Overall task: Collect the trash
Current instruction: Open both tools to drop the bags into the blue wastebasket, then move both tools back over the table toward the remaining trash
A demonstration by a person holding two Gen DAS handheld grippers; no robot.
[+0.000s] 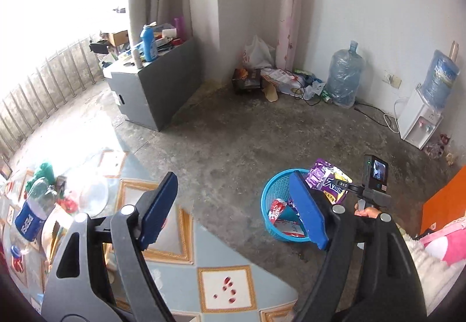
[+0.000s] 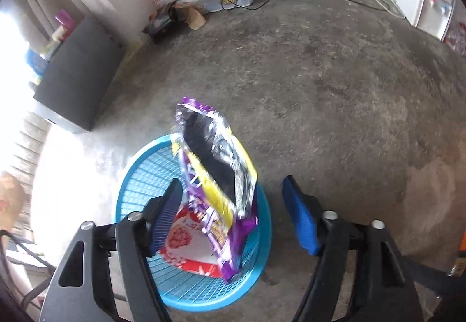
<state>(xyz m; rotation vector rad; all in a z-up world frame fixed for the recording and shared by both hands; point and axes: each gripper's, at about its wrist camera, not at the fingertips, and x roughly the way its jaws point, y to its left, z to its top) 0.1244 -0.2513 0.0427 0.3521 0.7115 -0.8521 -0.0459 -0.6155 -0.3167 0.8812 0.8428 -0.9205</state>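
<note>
A purple snack bag hangs over the blue basket on the floor, the right gripper fingers spread apart, the left gripper released over the bench; tilted, the bag may catch the rim and spill out.

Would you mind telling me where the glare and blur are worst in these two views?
Left wrist view: the window at upper left is blown out to white, washing out the railing. Right wrist view: glare bleaches the left edge and the floor there, and the purple snack bag above the blue basket is smeared by motion blur.
</note>
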